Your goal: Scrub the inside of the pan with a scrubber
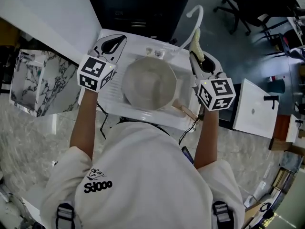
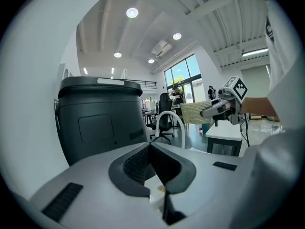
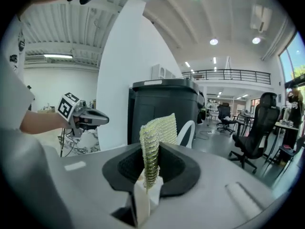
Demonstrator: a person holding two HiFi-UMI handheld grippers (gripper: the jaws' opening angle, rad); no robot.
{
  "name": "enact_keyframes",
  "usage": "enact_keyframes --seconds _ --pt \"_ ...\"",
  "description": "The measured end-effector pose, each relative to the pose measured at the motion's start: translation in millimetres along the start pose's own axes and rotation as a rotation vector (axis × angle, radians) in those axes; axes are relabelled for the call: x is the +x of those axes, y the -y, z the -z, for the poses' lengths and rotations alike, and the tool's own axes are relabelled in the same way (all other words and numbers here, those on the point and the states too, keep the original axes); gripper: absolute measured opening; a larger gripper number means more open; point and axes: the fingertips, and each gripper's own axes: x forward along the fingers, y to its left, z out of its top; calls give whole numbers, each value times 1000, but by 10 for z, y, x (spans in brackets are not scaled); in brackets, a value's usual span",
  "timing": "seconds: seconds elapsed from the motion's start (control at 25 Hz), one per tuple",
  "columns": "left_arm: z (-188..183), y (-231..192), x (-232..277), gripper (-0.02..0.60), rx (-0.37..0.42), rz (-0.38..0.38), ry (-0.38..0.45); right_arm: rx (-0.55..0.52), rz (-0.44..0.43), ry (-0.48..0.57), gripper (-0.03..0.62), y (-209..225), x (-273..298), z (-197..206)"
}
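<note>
A round grey pan [image 1: 149, 82] with a wooden handle [image 1: 184, 110] sits in the white sink [image 1: 110, 99] below me. My right gripper [image 1: 200, 65] is raised over the sink's right side, shut on a yellow-green mesh scrubber [image 1: 196, 44]. In the right gripper view the scrubber [image 3: 155, 137] stands upright, pinched between the jaws of that gripper [image 3: 150, 163]. My left gripper [image 1: 113, 45] hovers over the sink's left side, shut and holding nothing. In the left gripper view its jaws [image 2: 151, 149] meet with nothing between them. Both grippers point upward, clear of the pan.
A curved white faucet [image 1: 198, 14] rises at the sink's back right. A marble-patterned block [image 1: 35, 82] stands to the left, a small white table [image 1: 259, 108] to the right. A tall black bin [image 2: 97, 118] stands behind the sink. Office chairs [image 1: 248, 8] are beyond.
</note>
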Motion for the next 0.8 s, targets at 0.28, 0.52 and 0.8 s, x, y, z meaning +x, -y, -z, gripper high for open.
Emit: enact_keyframes --seconds 0.28,0.52,0.8 --pt "-432 84 8 5 44 10 78 -22 83 112 77 173 -316 -436" --pt "-782 192 -79 5 86 35 147 -40 119 175 78 171 -548 -724" --pt "-1173 390 -250 5 132 83 227 -73 141 217 78 109 -749 -960"
